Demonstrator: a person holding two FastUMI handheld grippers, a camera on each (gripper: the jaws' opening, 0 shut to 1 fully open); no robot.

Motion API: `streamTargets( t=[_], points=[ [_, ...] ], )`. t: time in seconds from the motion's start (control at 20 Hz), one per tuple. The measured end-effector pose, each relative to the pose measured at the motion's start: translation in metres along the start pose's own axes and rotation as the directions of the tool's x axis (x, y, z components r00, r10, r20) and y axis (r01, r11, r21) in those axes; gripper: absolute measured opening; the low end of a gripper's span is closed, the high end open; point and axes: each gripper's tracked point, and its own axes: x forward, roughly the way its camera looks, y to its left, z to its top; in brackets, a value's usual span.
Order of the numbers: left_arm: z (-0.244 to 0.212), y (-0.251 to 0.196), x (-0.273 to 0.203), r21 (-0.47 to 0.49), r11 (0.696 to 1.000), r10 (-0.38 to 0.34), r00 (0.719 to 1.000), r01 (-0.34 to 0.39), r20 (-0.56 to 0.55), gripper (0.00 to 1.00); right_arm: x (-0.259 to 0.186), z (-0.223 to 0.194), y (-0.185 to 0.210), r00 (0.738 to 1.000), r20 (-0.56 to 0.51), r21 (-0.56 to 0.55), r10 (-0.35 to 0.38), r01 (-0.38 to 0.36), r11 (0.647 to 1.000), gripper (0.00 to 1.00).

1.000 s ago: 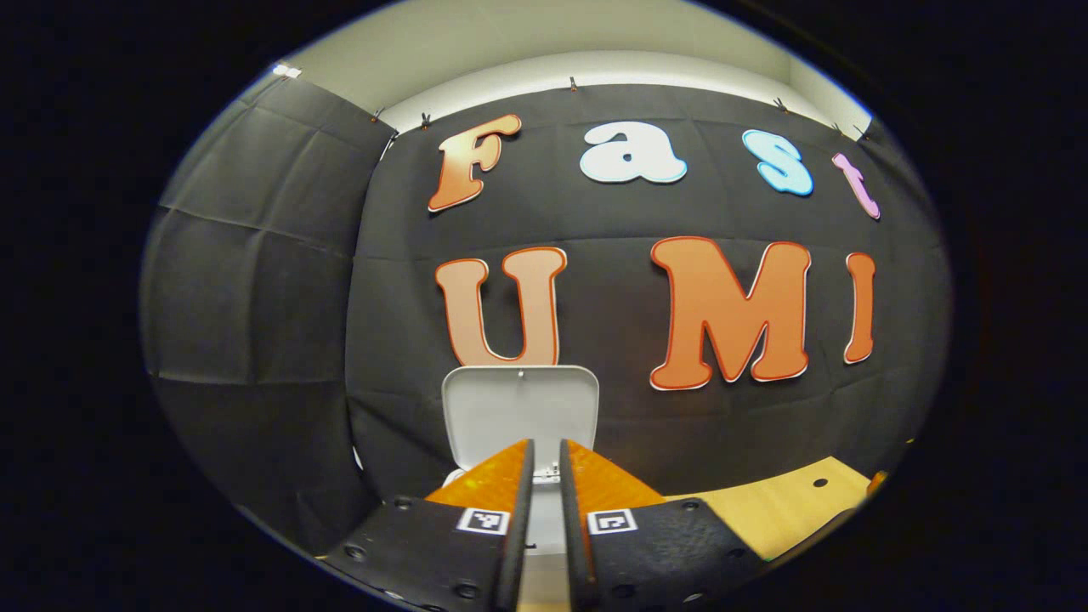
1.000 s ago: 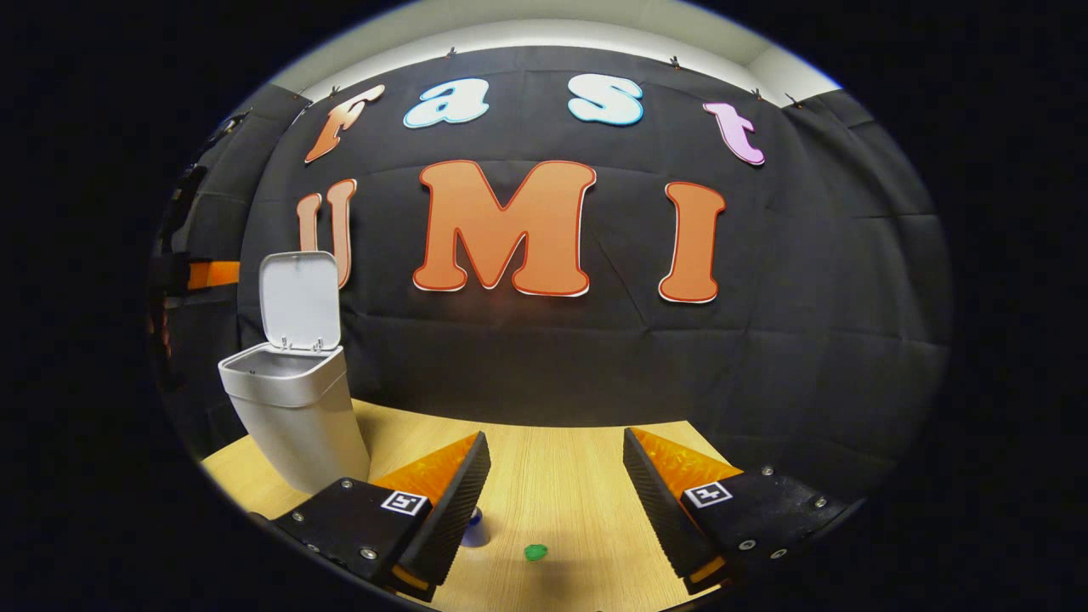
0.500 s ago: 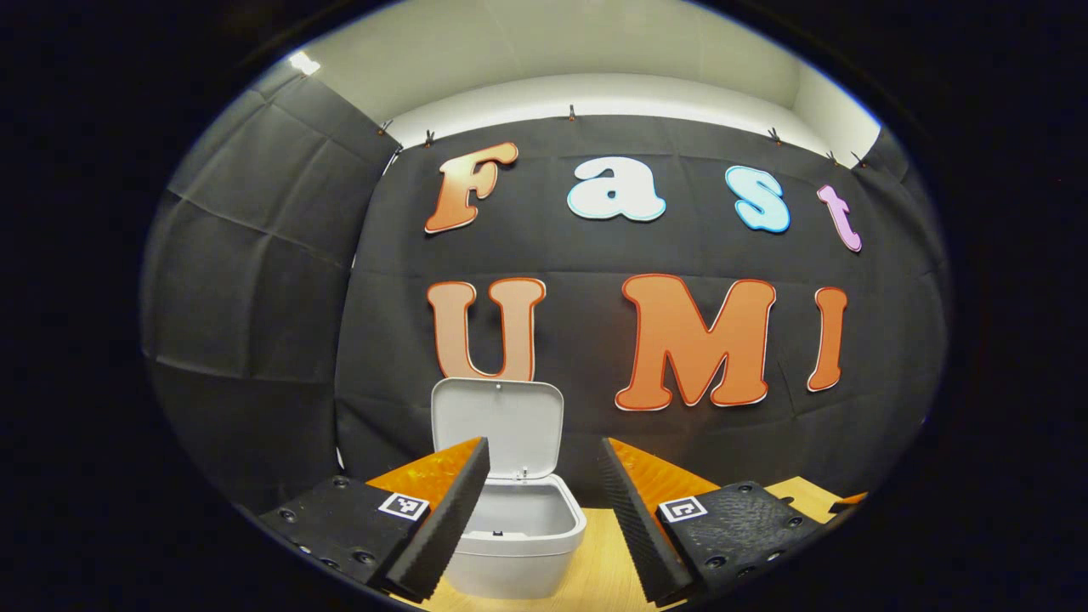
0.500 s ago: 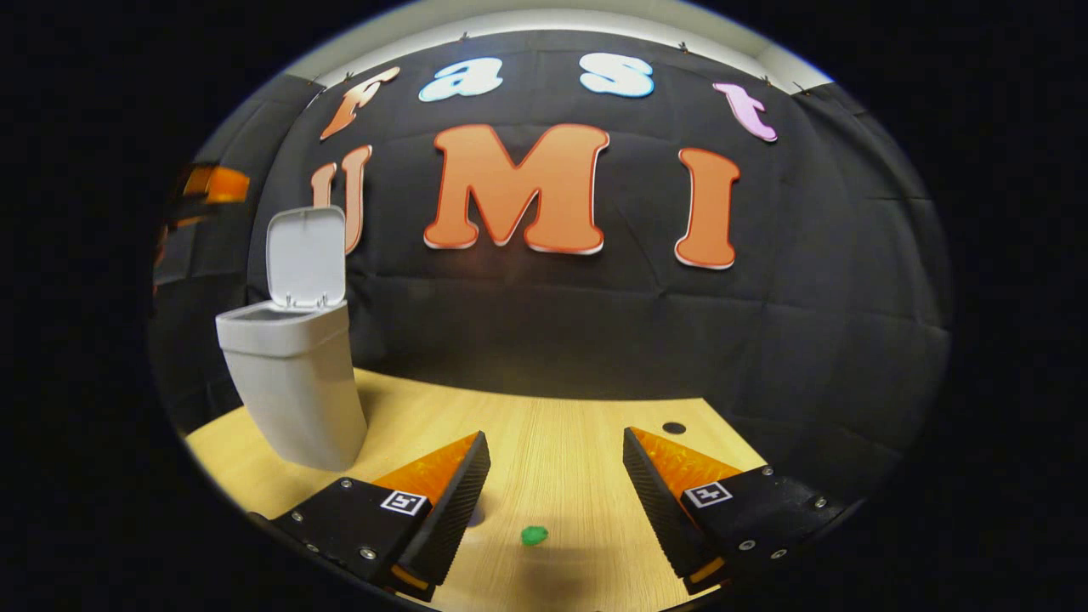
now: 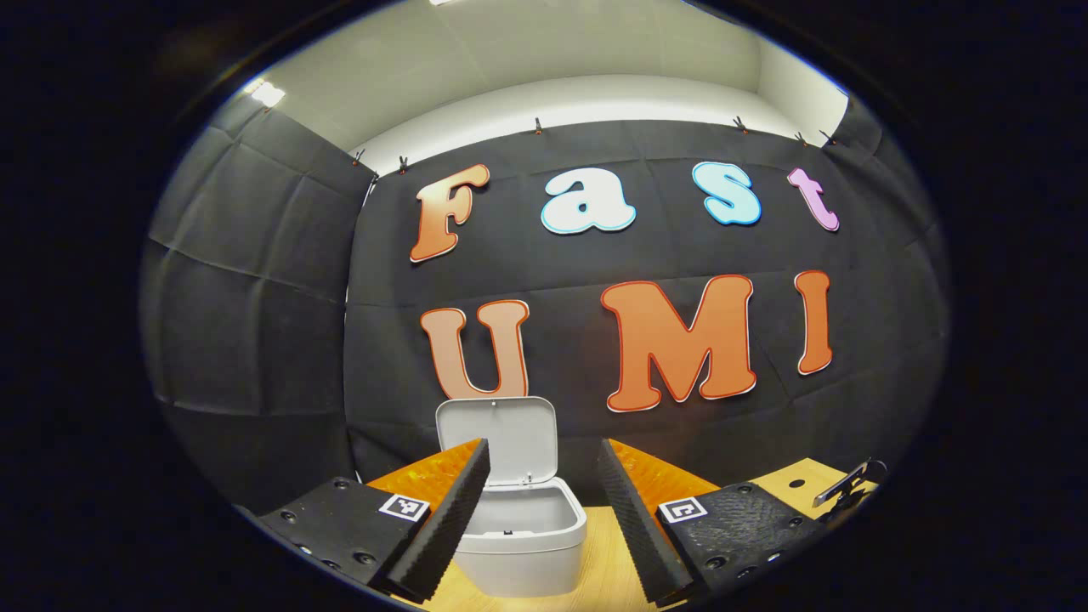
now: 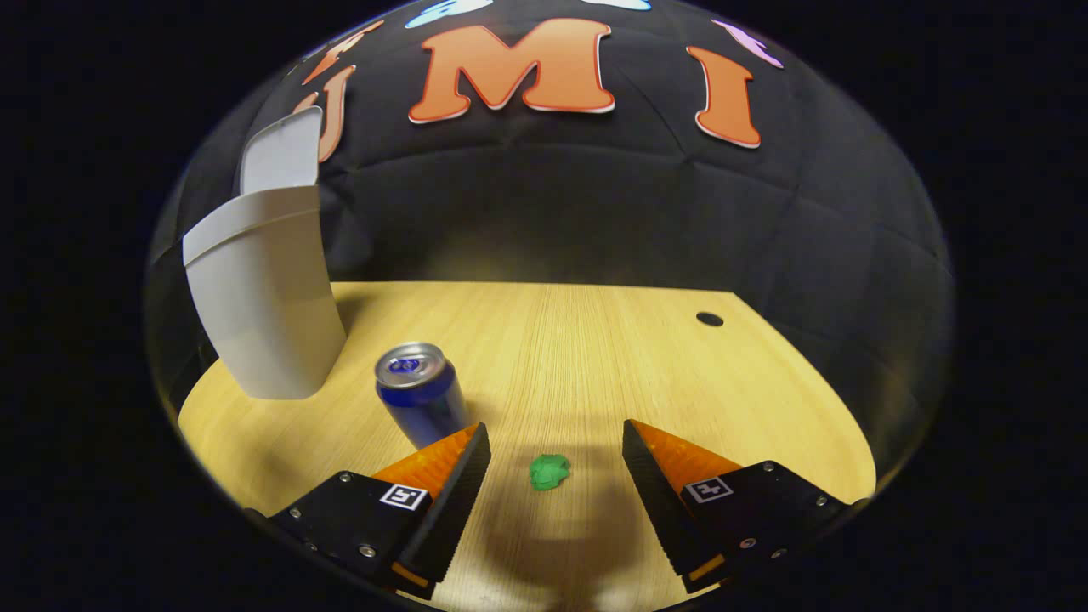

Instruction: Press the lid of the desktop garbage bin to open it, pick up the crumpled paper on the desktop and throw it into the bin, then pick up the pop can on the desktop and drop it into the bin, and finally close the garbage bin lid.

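Note:
The white desktop bin [image 5: 520, 544] stands ahead of my left gripper [image 5: 544, 480], its lid [image 5: 497, 438] flipped upright. That gripper is open, apart from the bin and holding nothing. In the right gripper view the bin [image 6: 259, 297] stands at the left on the wooden table [image 6: 595, 357], its lid [image 6: 280, 157] raised. A blue pop can [image 6: 418, 393] stands upright just ahead of the left finger of my right gripper [image 6: 552, 463]. A small green crumpled paper [image 6: 549, 471] lies on the table between its spread fingers. My right gripper is open above the table.
A round cable hole [image 6: 709, 319] sits near the table's far right corner. The black cloth wall closes off the back and sides. In the left gripper view a dark piece of equipment [image 5: 841, 489] shows at the table's right edge.
My left gripper opened and drew back from the bin. My right gripper tilted down toward the table, bringing the can and the green paper into view between its fingers.

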Motion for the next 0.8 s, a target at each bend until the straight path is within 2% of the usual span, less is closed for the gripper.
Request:
streamTargets(
  t=[0.1,0.2,0.35,0.4,0.45,0.6,0.7,0.75,0.8],
  points=[
    [0.001,0.002,-0.002,0.021,1.000,0.007,1.000,-0.007,-0.003,0.82,0.010,-0.007,-0.001,1.000,-0.026,-0.023,-0.003,0.003,1.000,0.90],
    [0.002,0.003,-0.006,0.034,0.999,0.015,1.000,-0.015,-0.006,0.82,0.021,-0.021,-0.001,0.997,-0.075,-0.037,-0.008,0.005,0.999,0.80],
    [0.001,0.004,-0.009,0.045,0.999,0.021,1.000,-0.021,-0.012,0.82,0.029,-0.040,0.005,0.990,-0.140,-0.033,0.004,-0.009,0.999,0.48],
    [0.001,0.005,-0.009,0.047,0.999,0.022,1.000,-0.021,-0.015,0.83,0.030,-0.045,0.007,0.987,-0.159,-0.039,0.010,-0.016,0.999,0.46],
    [-0.002,0.006,-0.010,0.048,0.999,0.022,1.000,-0.021,-0.021,0.83,0.034,-0.053,0.009,0.983,-0.185,-0.049,0.013,-0.023,0.999,0.51],
    [-0.008,0.007,-0.009,0.048,0.999,0.023,0.999,-0.021,-0.043,0.84,0.033,-0.060,0.013,0.978,-0.207,-0.059,0.024,-0.037,0.998,0.46],
    [-0.012,0.008,-0.009,0.045,0.999,0.023,0.998,-0.020,-0.054,0.84,0.032,-0.057,0.017,0.979,-0.201,-0.044,0.031,-0.040,0.998,0.31],
    [-0.013,0.009,-0.010,0.044,0.999,0.022,0.998,-0.020,-0.058,0.89,0.032,-0.056,0.017,0.979,-0.204,-0.039,0.031,-0.039,0.998,0.21],
    [-0.014,0.009,-0.009,0.042,0.999,0.019,0.998,-0.017,-0.060,0.84,0.031,-0.054,0.018,0.978,-0.204,-0.030,0.034,-0.041,0.999,0.17]
  ],
)
